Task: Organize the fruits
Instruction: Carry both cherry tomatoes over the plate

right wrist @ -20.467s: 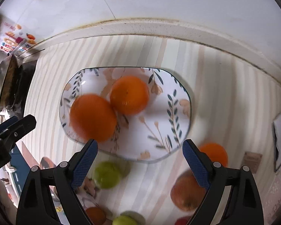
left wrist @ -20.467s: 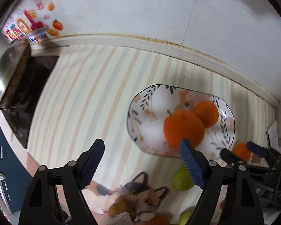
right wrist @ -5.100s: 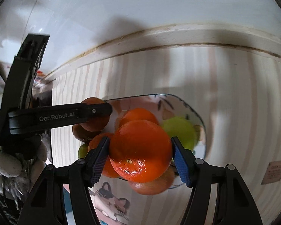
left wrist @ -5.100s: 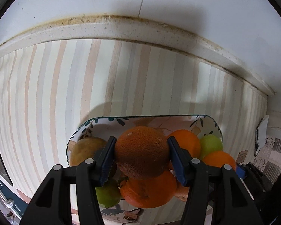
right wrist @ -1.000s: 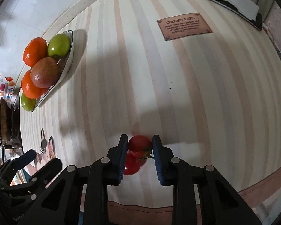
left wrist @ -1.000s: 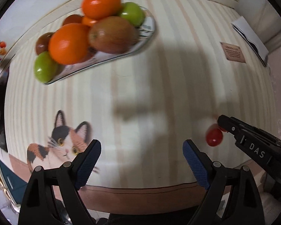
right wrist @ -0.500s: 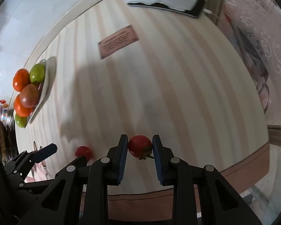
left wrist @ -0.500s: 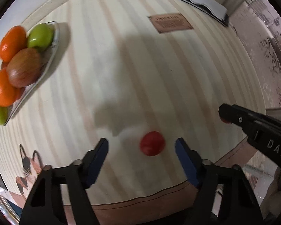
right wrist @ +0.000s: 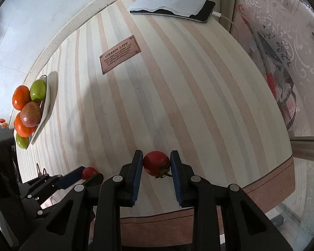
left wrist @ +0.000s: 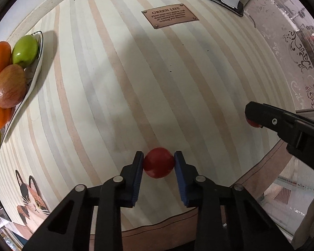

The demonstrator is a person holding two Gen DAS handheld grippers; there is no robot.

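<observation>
right wrist view, striped tablecloth [right wrist: 178, 96], white tiled wall [right wrist: 31, 21]

Two small red tomatoes [left wrist: 158, 162] [right wrist: 156, 163] — each pinched between blue pads, near the table's front edge.

Bench surroundings, non-task items

The striped bench [left wrist: 119, 87] carries 1 brown plaque [left wrist: 170, 18] lettered "GREEN LIFE", 1 printed cat figure [left wrist: 32, 196] near its front left corner, and 1 dark phone [right wrist: 201, 13] at the far right edge under a sheet of white paper [right wrist: 169, 0].
</observation>
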